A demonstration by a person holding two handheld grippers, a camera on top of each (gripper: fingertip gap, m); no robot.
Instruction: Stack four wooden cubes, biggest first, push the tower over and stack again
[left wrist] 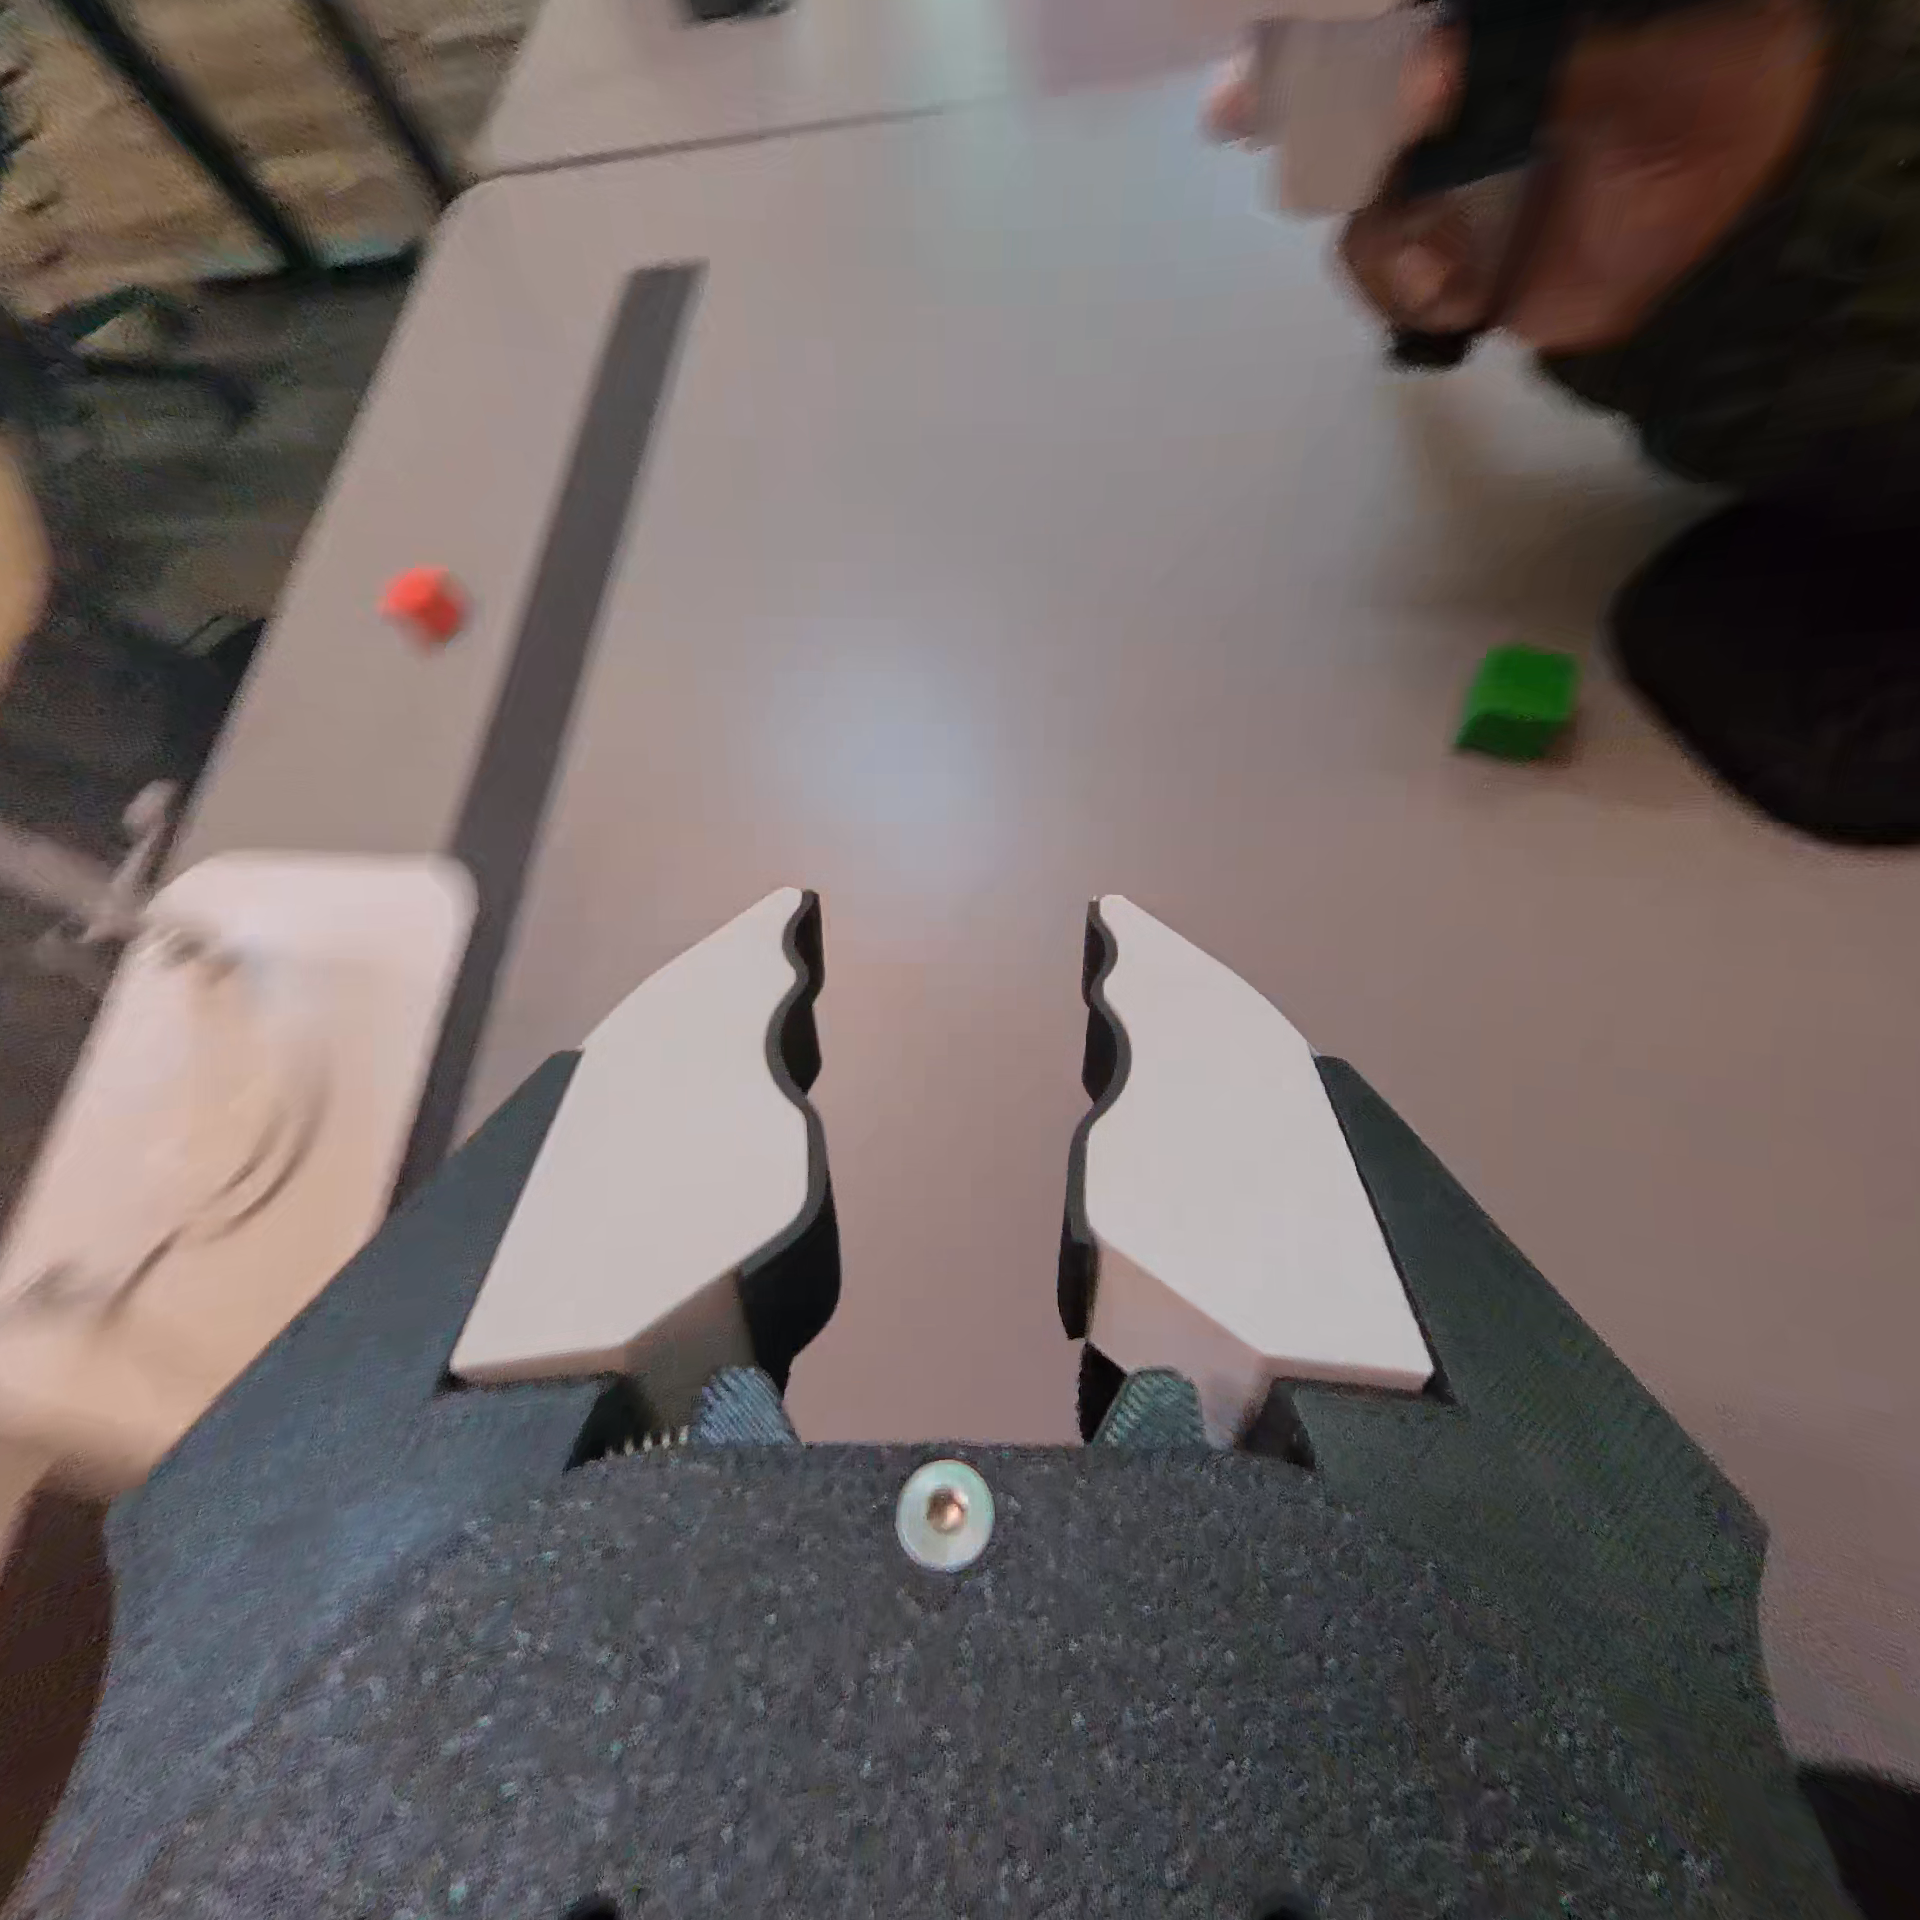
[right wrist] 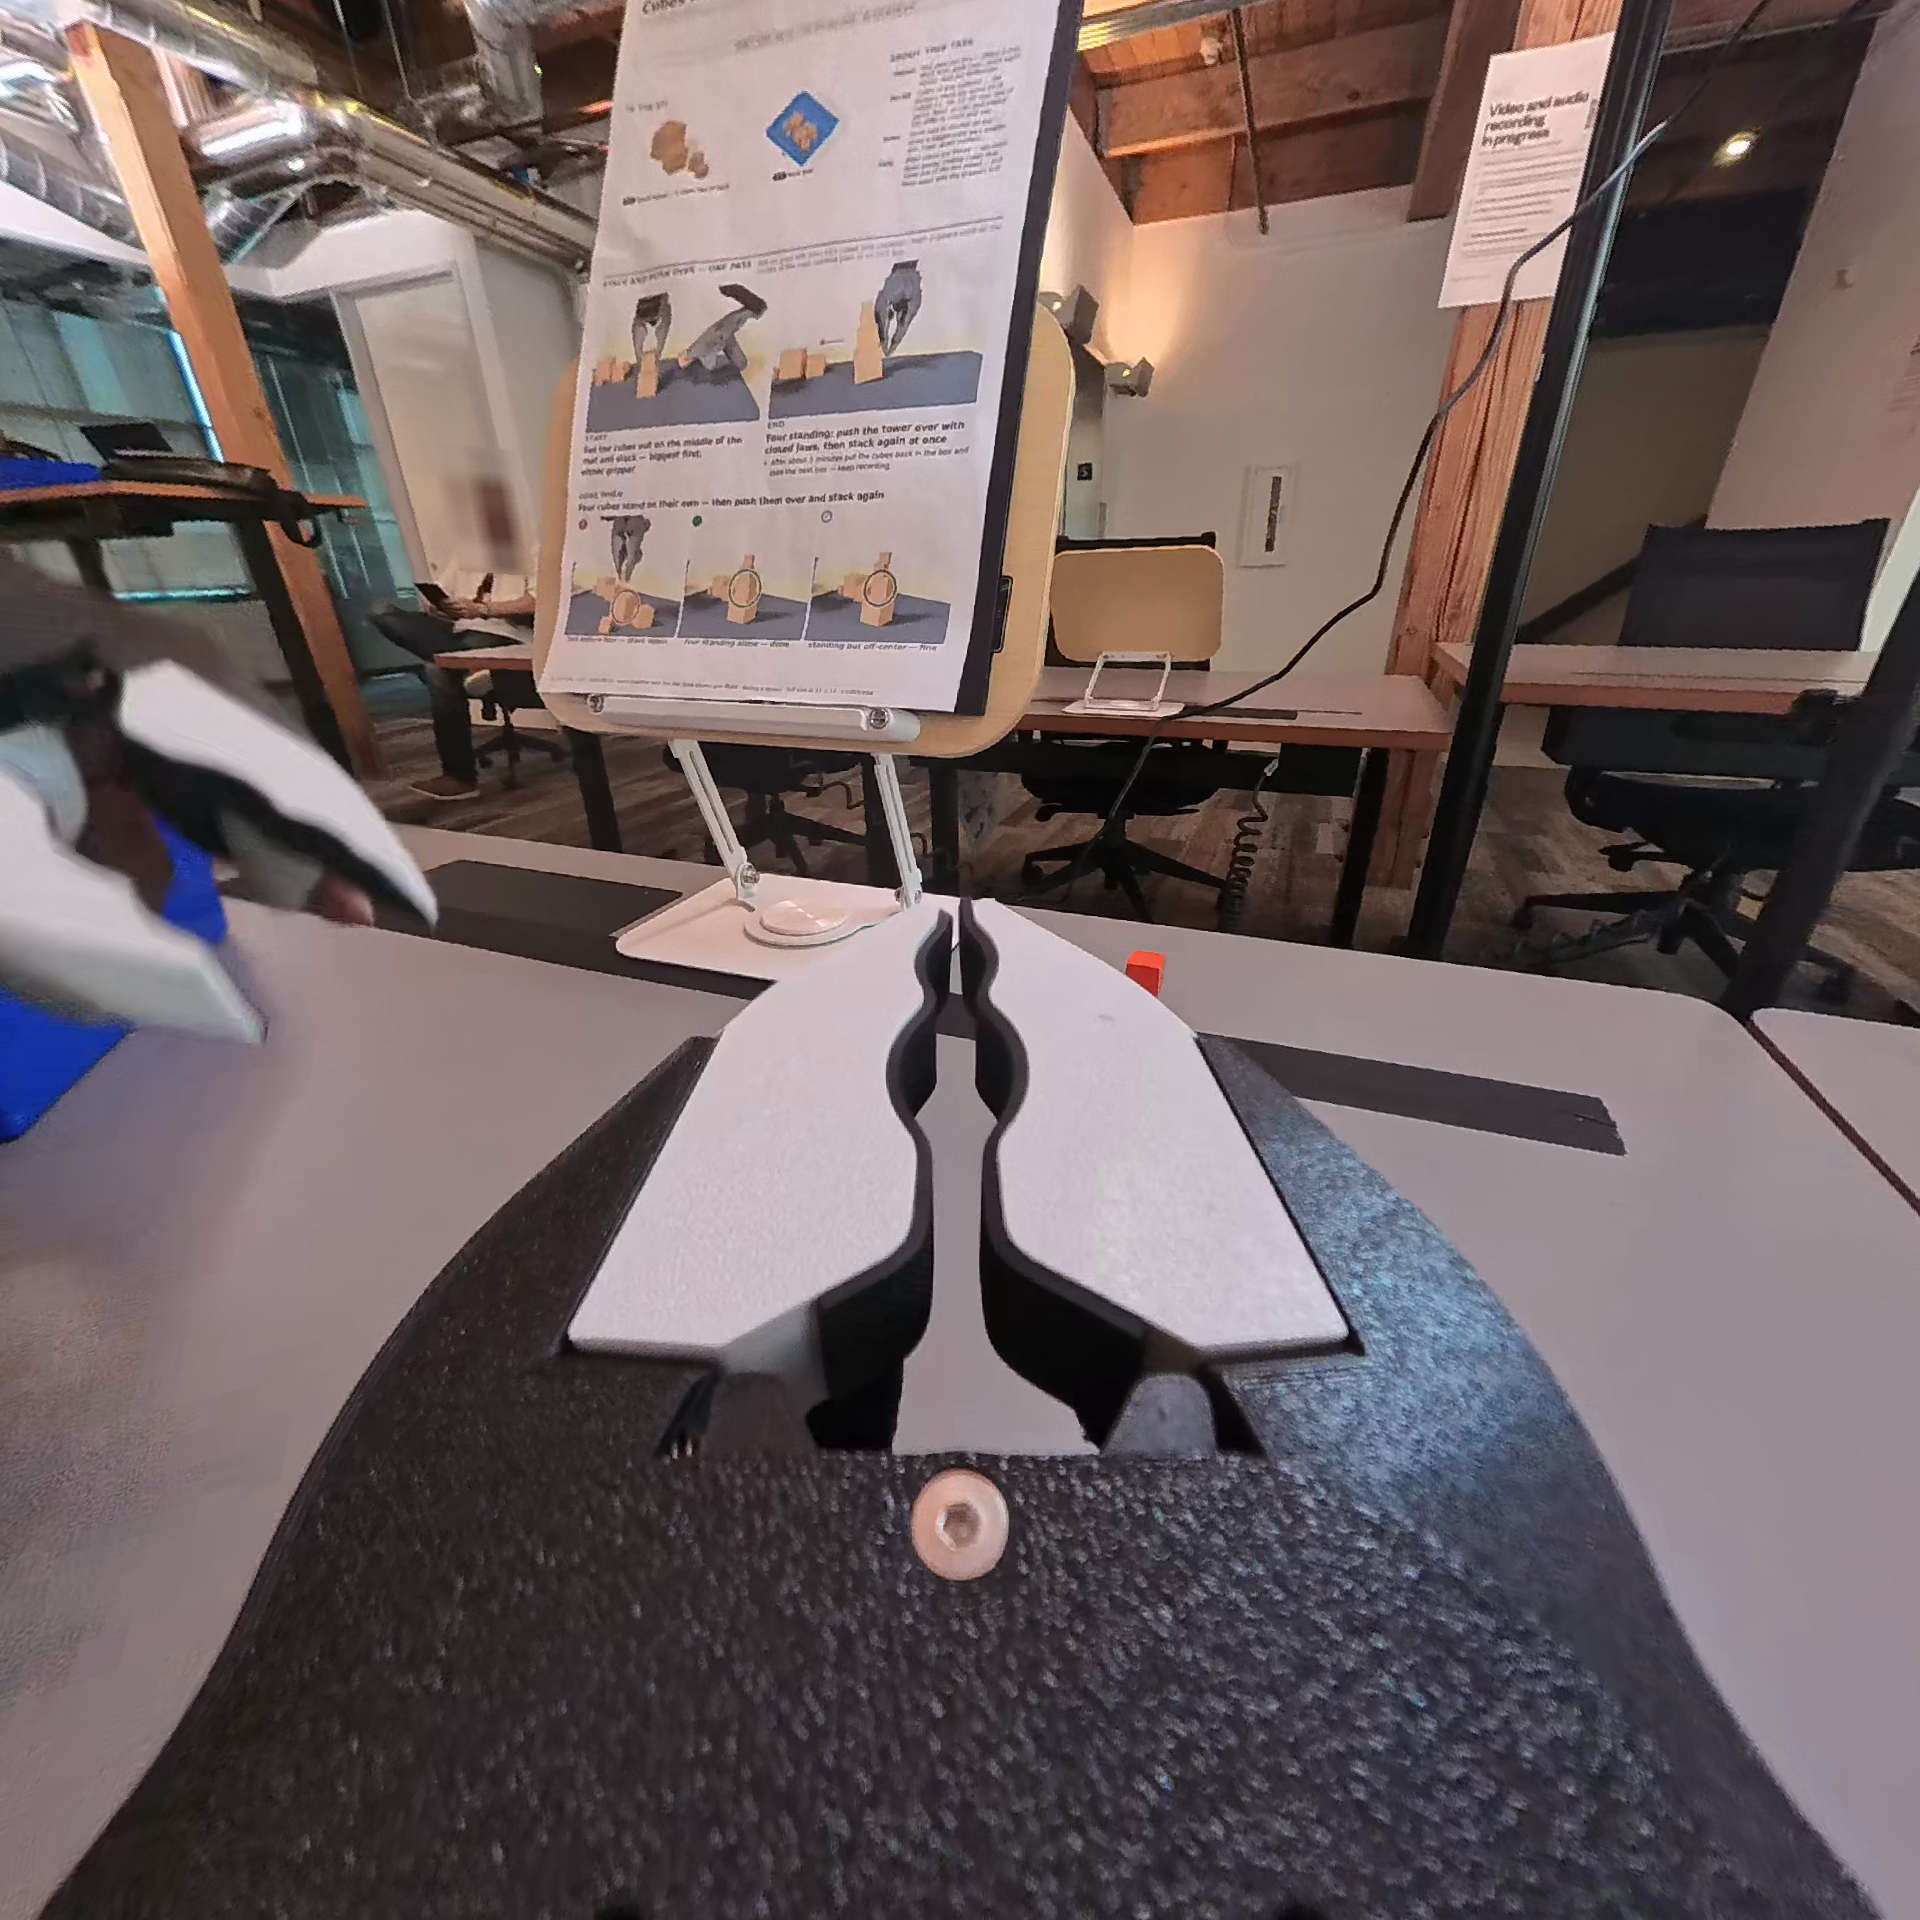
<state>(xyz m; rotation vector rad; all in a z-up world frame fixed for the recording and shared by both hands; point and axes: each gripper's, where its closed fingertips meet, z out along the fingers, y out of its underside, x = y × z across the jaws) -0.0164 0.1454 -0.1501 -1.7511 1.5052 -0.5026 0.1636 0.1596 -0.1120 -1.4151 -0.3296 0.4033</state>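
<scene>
My left gripper (left wrist: 951, 914) is open, with only the bare grey table (left wrist: 935, 520) showing between its fingers. A small red cube (left wrist: 421, 603) lies far left beyond the dark strip (left wrist: 582, 665), and a green block (left wrist: 1517, 701) lies to the right. My right gripper (right wrist: 958, 920) is shut with nothing between its pads, hovering low over the table. The red cube (right wrist: 1145, 966) sits just right of its tips. The left gripper (right wrist: 332, 966) shows blurred at the left of the right wrist view. The right gripper (left wrist: 1314, 114) shows blurred at the top right of the left wrist view.
A document stand holding a printed sheet (right wrist: 810, 364) rests on its white base (right wrist: 769, 925) at the table's far edge; the base also shows at the left (left wrist: 260, 1039). Something blue (right wrist: 52, 1070) lies behind the left gripper. A person's hand and dark sleeve (left wrist: 1714, 312) are at the right. Chairs and desks stand beyond. The tips of one gripper are about 20 cm away from the tips of the other. Both grippers' tips are roughly 35 cm from the small red cube (left wrist: 421, 603).
</scene>
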